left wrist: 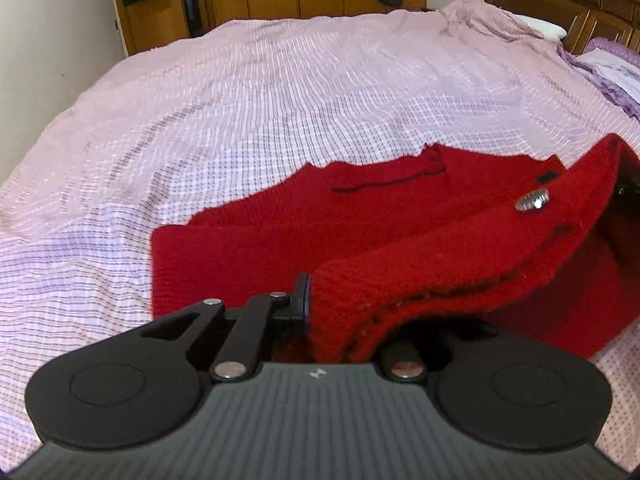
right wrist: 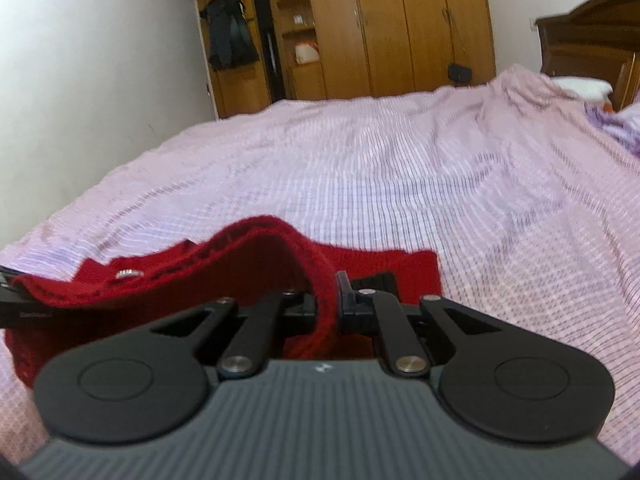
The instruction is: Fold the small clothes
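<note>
red knitted cardigan [left wrist: 280, 248] lies on the bed [left wrist: 280, 100], near its closest edge, part of it flat and one buttoned edge lifted. left gripper [left wrist: 310, 304] has its fingers closed on one end of that raised edge, right gripper [right wrist: 330, 296] has its fingers closed on the other. wooden wardrobe [right wrist: 400, 28] stands beyond the bed's far side.

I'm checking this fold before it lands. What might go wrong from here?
Both the left gripper and the right gripper pinch only the thick edge of the red cardigan, so it may slip free. The raised flap sags between them and could land crooked. The silver button might end up trapped under the fold.
</note>
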Motion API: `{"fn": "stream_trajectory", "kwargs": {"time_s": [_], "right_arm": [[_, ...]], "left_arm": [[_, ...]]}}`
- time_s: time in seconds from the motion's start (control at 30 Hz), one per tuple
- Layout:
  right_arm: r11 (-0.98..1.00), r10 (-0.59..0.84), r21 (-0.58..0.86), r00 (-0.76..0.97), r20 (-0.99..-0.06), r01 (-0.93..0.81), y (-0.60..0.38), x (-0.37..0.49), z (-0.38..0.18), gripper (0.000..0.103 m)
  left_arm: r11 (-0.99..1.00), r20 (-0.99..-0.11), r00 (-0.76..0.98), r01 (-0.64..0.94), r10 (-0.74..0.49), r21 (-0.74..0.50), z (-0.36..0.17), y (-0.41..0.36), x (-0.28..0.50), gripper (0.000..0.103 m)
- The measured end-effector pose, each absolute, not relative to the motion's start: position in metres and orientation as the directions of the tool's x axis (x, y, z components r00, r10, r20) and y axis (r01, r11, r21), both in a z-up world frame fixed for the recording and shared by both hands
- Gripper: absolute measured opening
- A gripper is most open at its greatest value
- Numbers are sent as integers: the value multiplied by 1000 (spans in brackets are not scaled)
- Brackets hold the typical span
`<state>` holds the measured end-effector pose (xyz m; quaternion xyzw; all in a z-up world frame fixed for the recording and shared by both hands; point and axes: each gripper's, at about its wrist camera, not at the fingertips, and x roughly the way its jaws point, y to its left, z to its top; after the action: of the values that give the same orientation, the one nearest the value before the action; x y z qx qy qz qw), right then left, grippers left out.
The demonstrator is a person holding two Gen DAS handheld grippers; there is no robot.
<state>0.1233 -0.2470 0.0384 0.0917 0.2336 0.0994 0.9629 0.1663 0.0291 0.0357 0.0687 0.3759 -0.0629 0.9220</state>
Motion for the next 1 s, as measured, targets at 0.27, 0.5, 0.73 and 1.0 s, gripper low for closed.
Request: {"fn": "stream_trajectory", "kwargs": {"time_s": [0.27,0.5,0.73,1.0], "right_arm": [[964,233,230,851,-471,-137,-239,137,15,10],[966,227,220,847,-481,-134,-236,143,11,12],[965,221,235,830,-512,-112,-237,149,12,13],[969,217,216,824,-523,-118,-239,134,28,44]], "left_arm": [[986,-701,710,152,-65,62,25,29,177,13],[986,-703,710,148,-51,77,29,27,173,21],[978,-715,689,204,-117,37,50,25,146,54],[979,-738,667,201,-106,41,68,29,100,63]]}}
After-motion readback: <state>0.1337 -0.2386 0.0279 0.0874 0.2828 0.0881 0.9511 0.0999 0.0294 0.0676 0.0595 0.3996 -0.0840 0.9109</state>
